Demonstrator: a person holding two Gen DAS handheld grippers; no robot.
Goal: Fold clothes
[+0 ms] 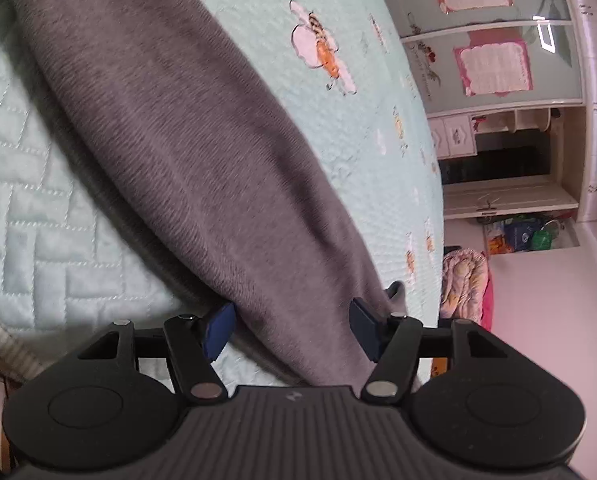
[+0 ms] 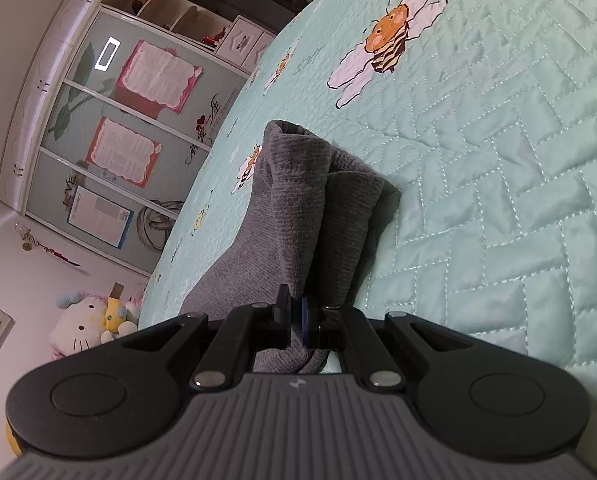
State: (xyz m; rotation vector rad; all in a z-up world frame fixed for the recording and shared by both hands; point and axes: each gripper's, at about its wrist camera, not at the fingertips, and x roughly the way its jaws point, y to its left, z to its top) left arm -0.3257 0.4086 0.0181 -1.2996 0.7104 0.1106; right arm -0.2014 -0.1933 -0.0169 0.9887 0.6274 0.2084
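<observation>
Left wrist: left hand-held gripper (image 1: 292, 330) spread wide around grey garment (image 1: 186, 140) | right hand-held gripper (image 2: 295, 316) clamped on it

Soft daylight fills both pictures; the grey cloth (image 1: 202, 168) looks blurry, with a dark shadow beside it on the quilt (image 1: 38, 208); straight lines bend near the edges.

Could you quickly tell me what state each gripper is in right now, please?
Left gripper: open, its jaws either side of the grey garment.
Right gripper: shut on the grey garment.
</observation>
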